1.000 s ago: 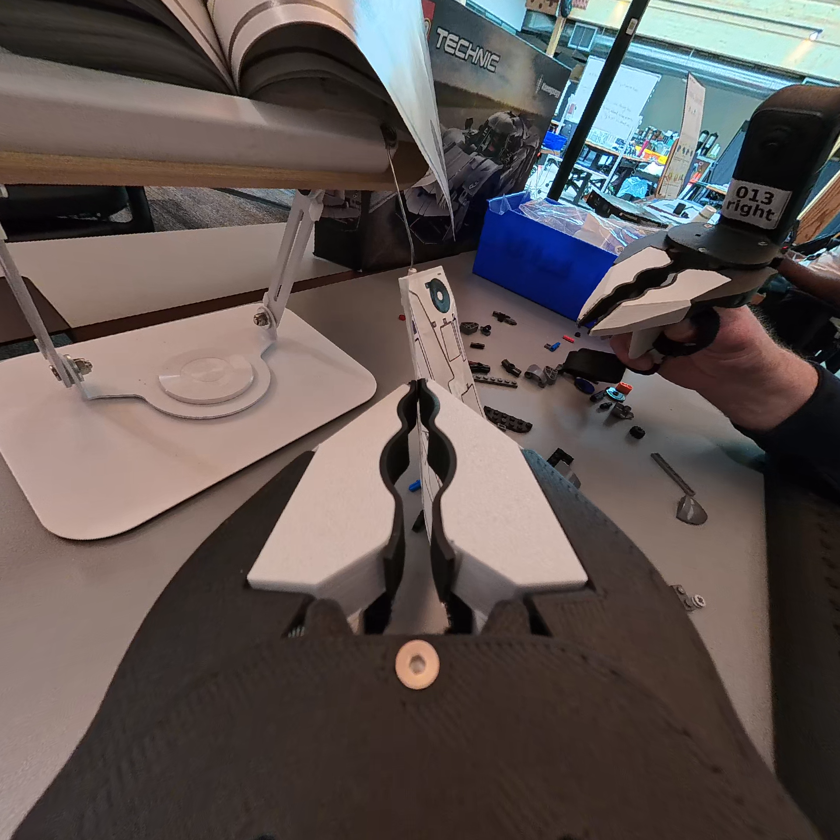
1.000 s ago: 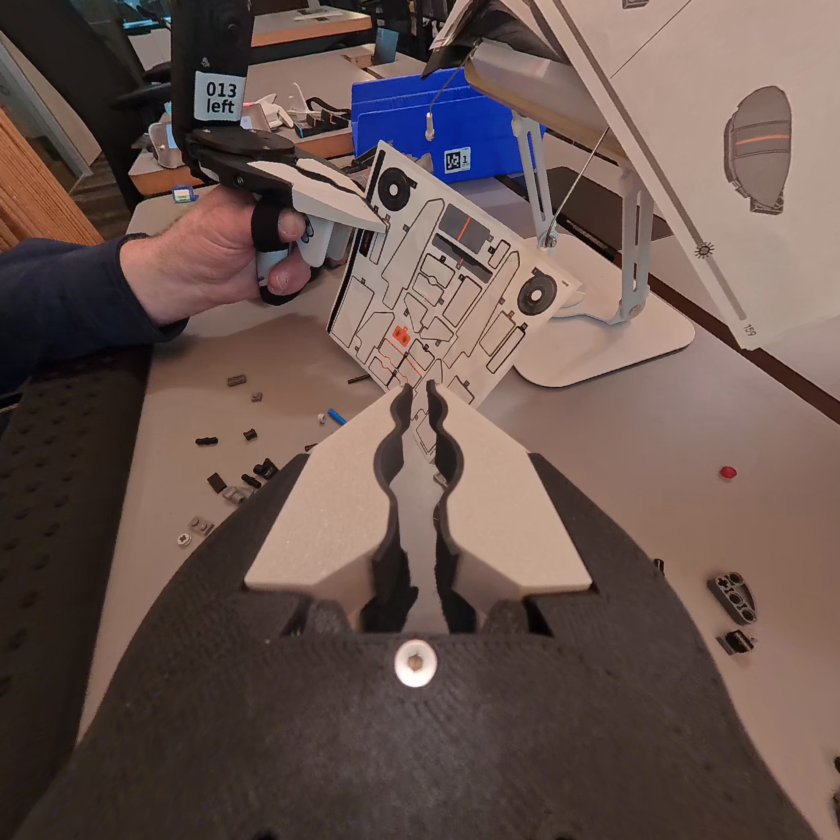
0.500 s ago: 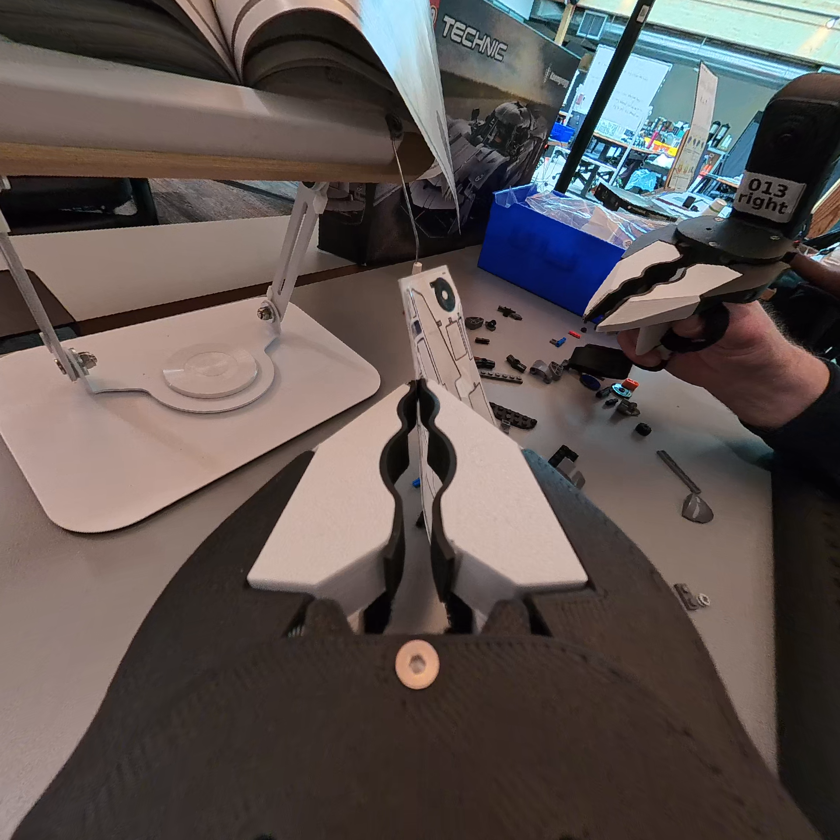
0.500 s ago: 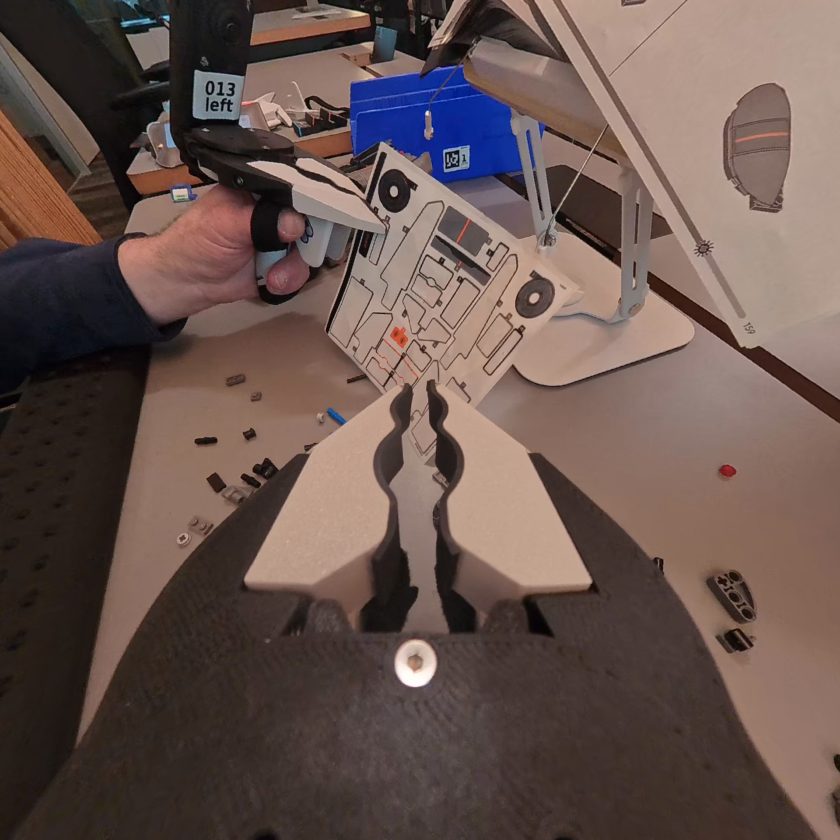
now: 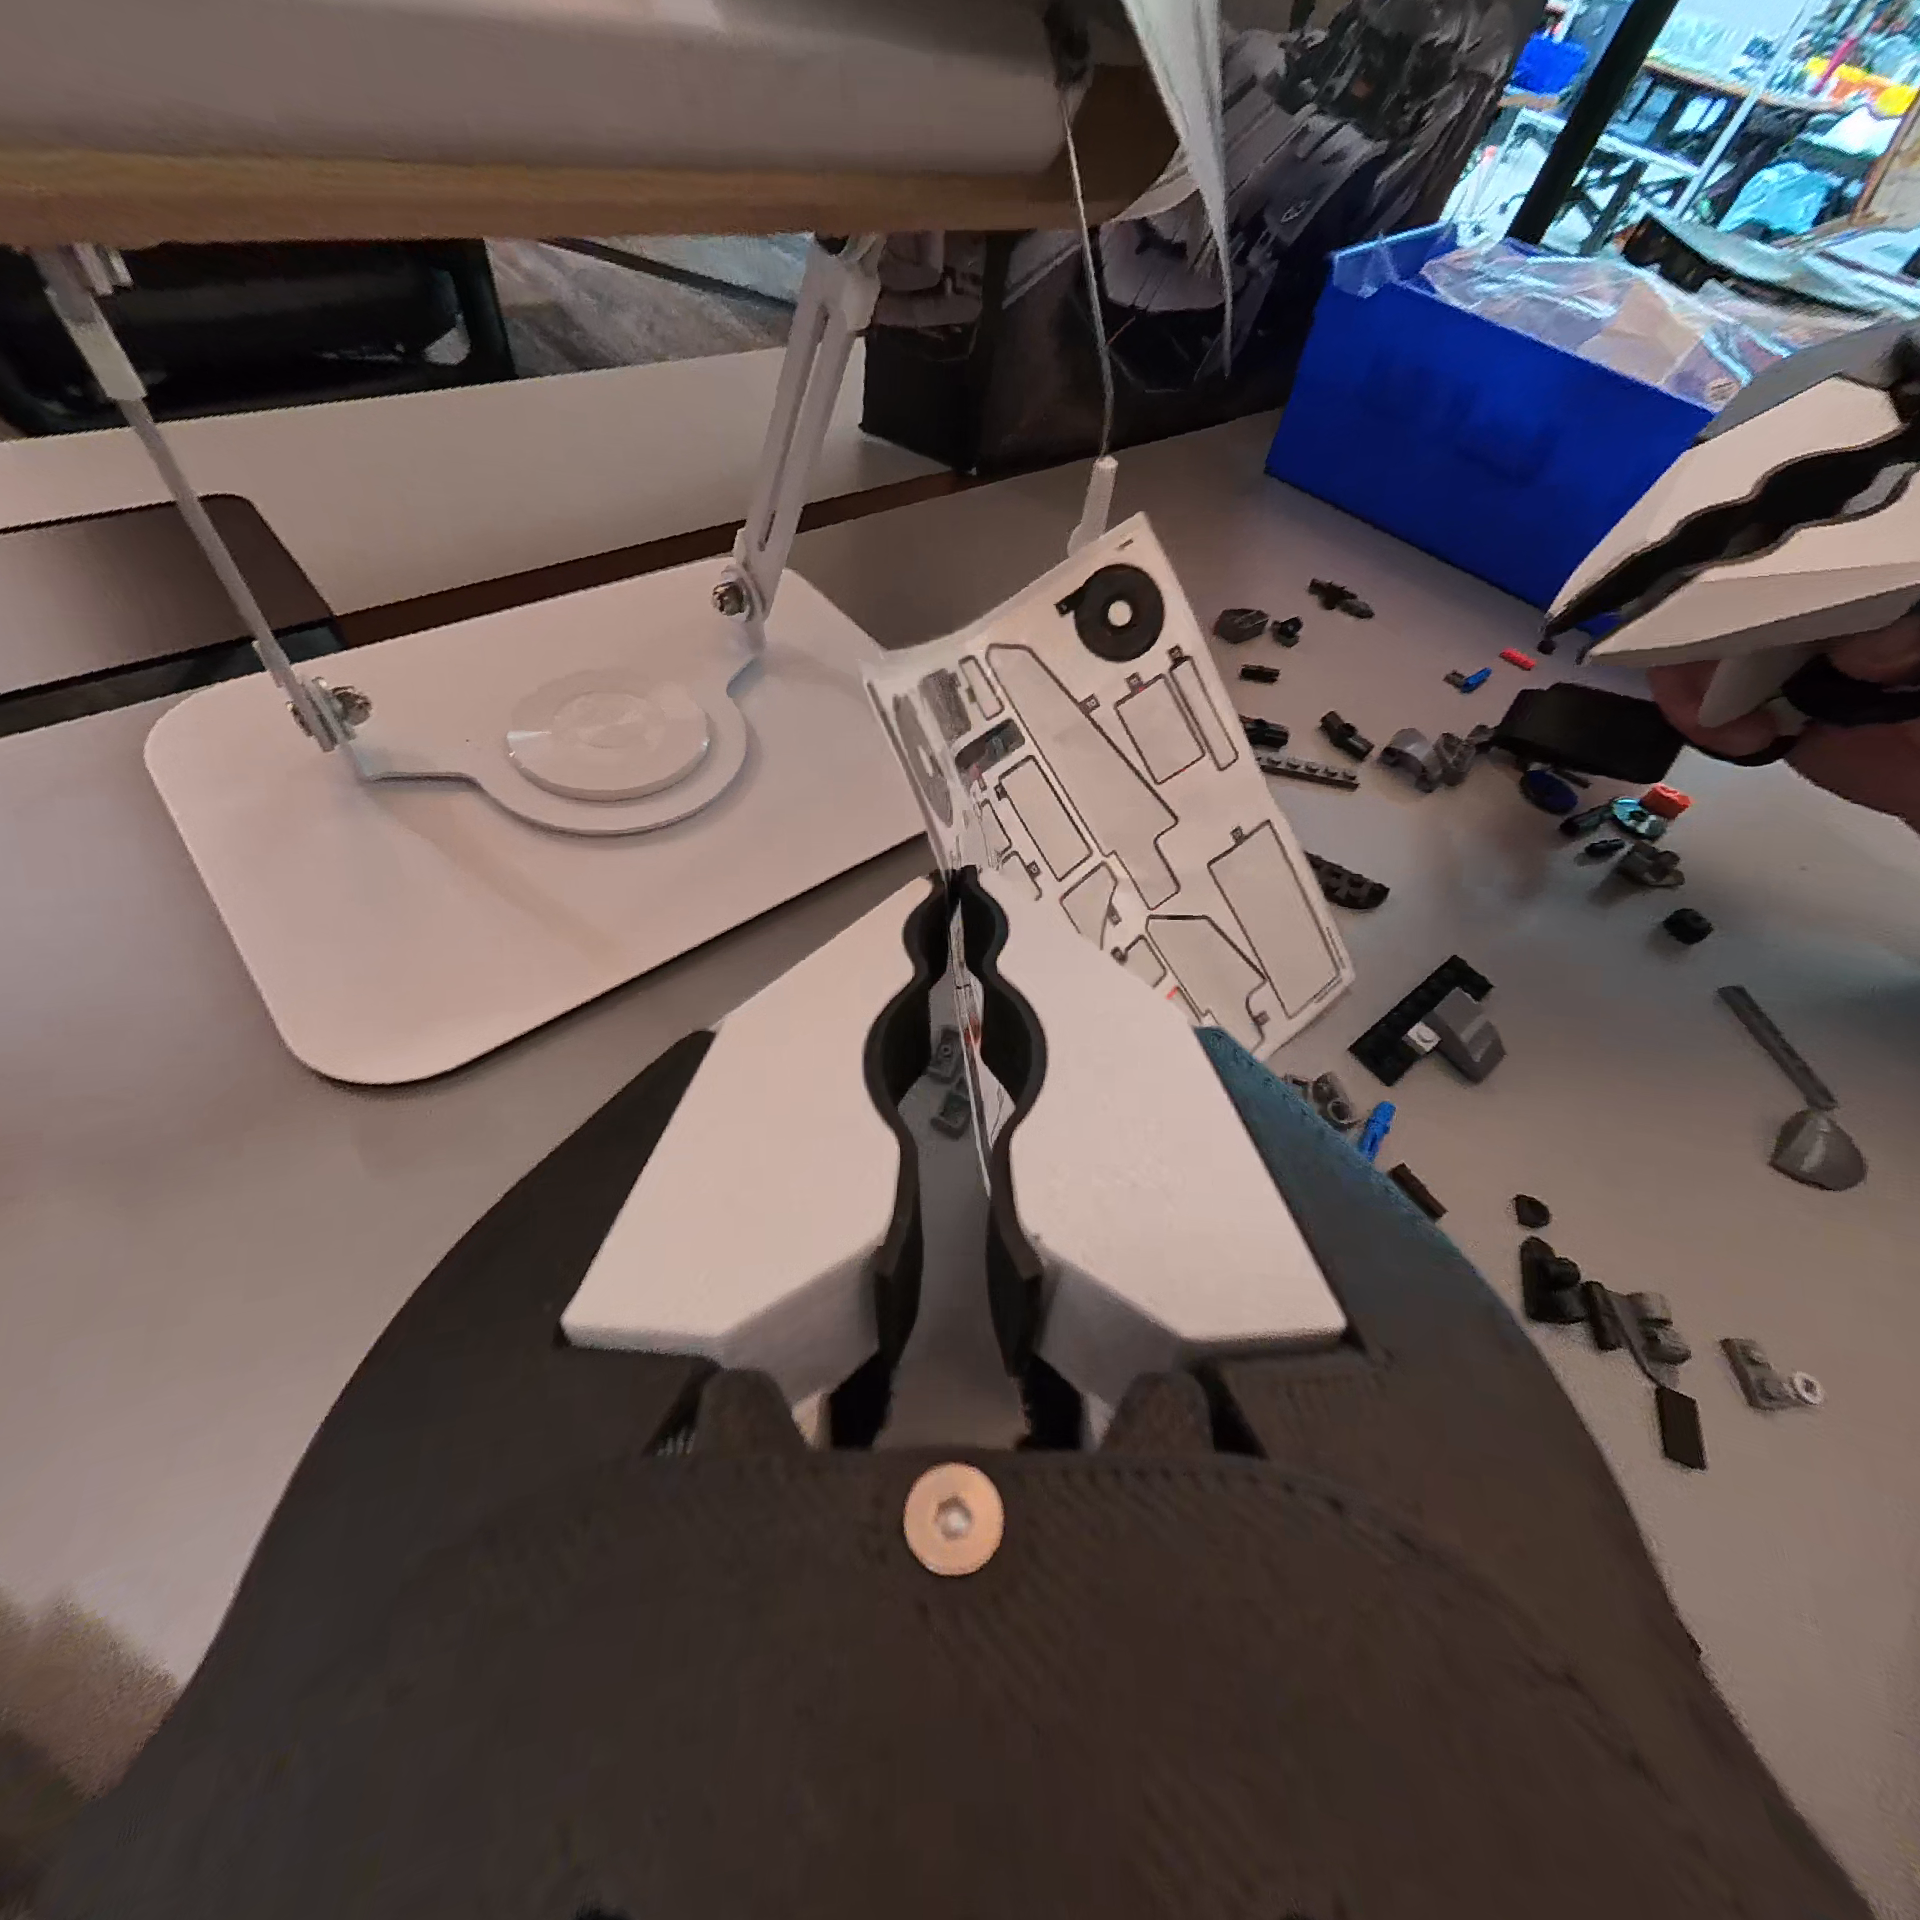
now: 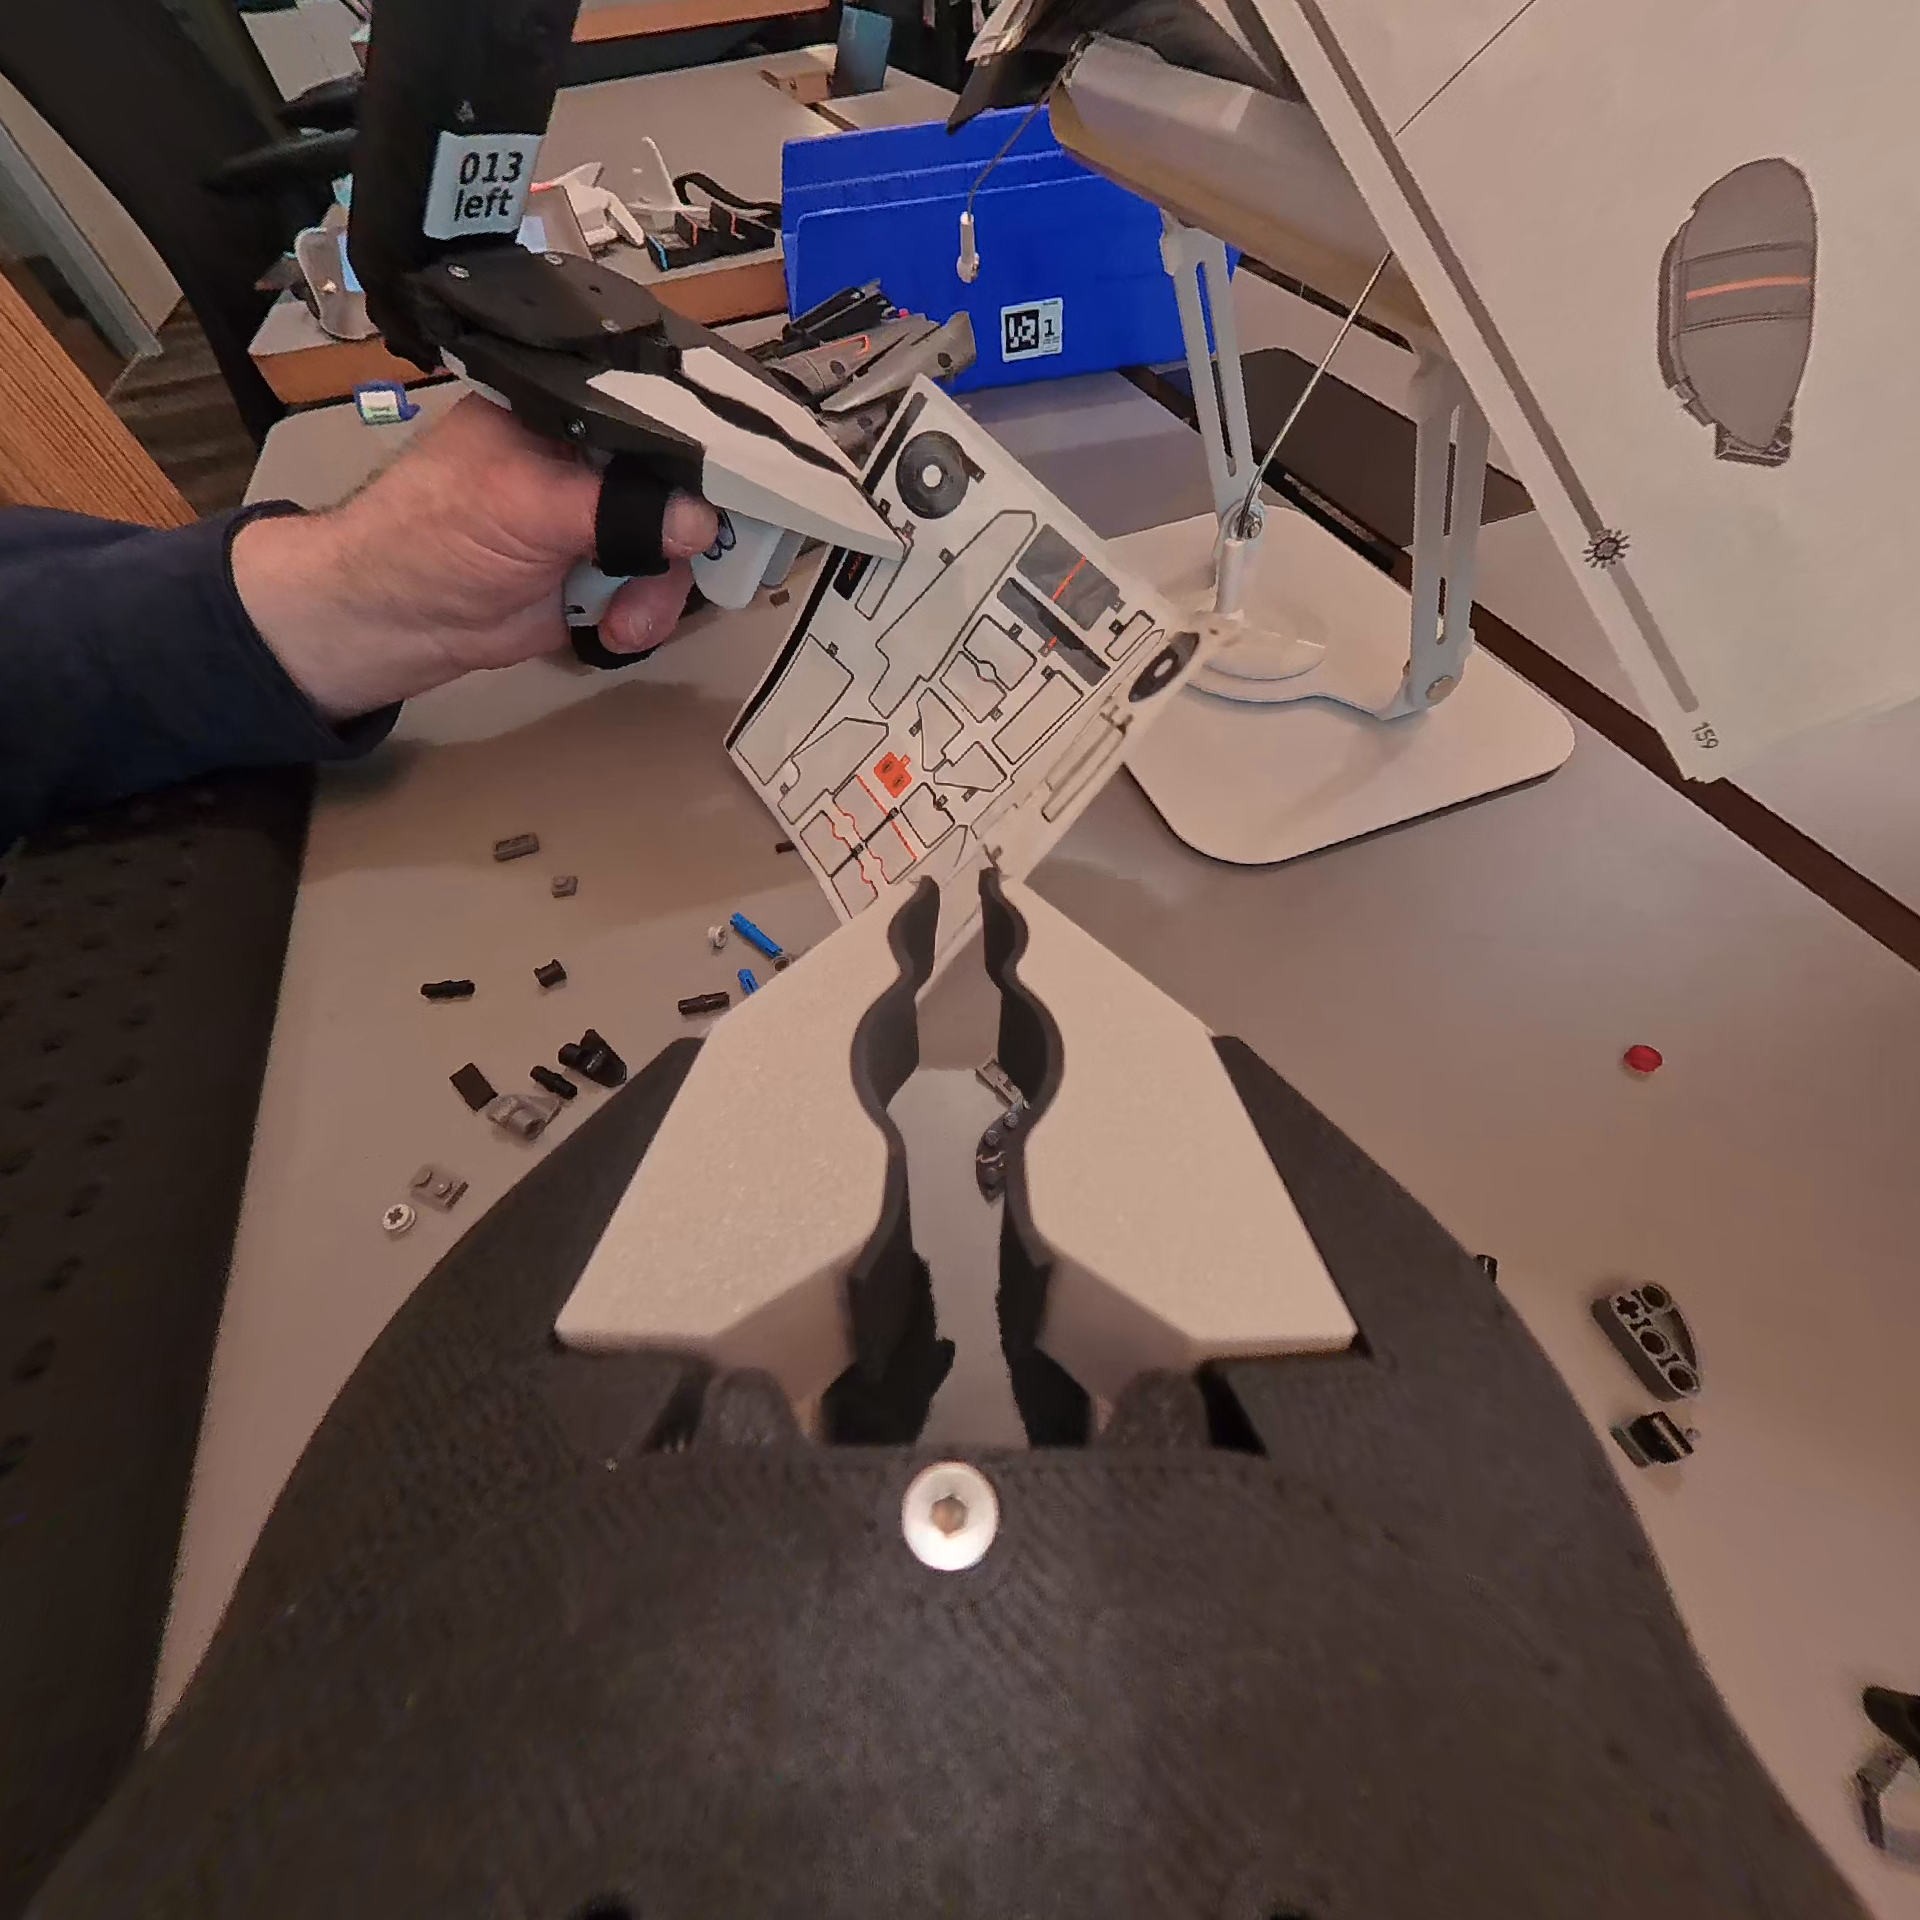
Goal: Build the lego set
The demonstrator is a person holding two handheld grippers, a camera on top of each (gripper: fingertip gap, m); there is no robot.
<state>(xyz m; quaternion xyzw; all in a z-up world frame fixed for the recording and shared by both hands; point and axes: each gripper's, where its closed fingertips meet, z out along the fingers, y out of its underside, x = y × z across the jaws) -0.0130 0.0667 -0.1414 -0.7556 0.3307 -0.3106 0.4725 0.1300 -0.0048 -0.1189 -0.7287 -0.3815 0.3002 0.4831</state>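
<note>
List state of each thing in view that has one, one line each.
left gripper: shut on the sticker sheet's edge.
right gripper: open, tips just short of the sheet's lower edge.
sticker sheet: held off the table, tilted, slightly curled.
instruction book: open on its stand.
book stand: upright on the table.
blue bin: uncovered, clear bags inside.

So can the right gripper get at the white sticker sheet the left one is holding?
Probably yes: the right gripper, slightly open, sits just before the sticker sheet's lower edge, nothing between.
</note>
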